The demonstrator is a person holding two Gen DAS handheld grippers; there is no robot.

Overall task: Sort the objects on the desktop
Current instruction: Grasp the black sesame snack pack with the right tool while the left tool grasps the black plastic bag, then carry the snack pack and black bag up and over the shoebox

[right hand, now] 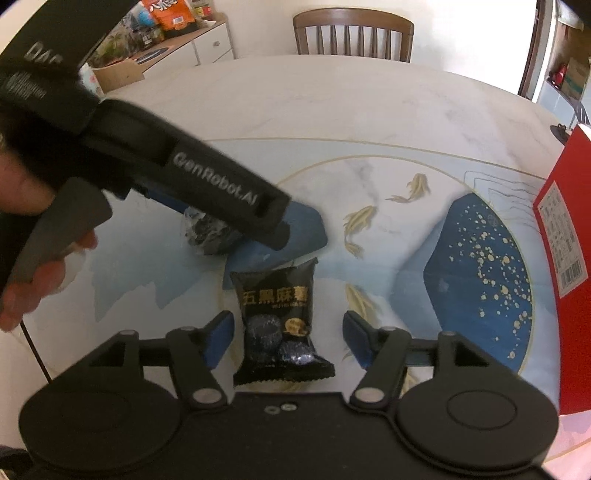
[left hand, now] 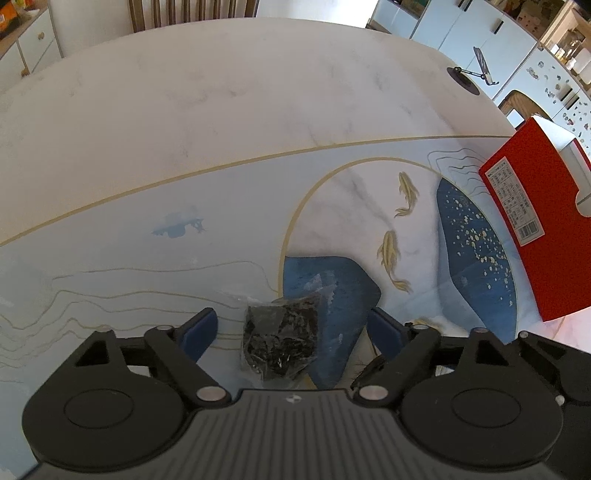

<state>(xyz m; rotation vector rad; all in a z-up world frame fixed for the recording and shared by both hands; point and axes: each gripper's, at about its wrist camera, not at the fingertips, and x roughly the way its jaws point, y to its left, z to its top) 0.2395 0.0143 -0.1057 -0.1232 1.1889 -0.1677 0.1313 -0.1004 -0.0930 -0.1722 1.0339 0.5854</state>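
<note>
On the table (left hand: 155, 122), a marble-look top painted with gold fish and blue patches, two small snack packs lie near each other. Between the blue pads of the left gripper (left hand: 291, 328) sits a clear pack (left hand: 282, 341) of dark, crumbly contents, resting flat on the surface, partly over the edge of a blue patch. The pads stand spread on either side of it, with a gap showing between each pad and the pack, so nothing is pinched.

The right wrist view shows the right gripper (right hand: 288, 338) with its pads likewise apart, flanking a black pack (right hand: 280, 328) printed with gold characters and pictures of round dark sweets. This pack lies flat on the table, its crimped end toward the camera, and neither pad presses on it. Beyond it, the left gripper (right hand: 236, 229) reaches in from the upper left, angled down, held by a hand (right hand: 33, 273); its tip covers part of the clear pack (right hand: 201, 232), which lies just past the black one.

A red box (left hand: 532, 221) with a white barcode label stands at the right edge of the table, well apart from both packs. A wooden chair (right hand: 352, 35) stands at the far side.
</note>
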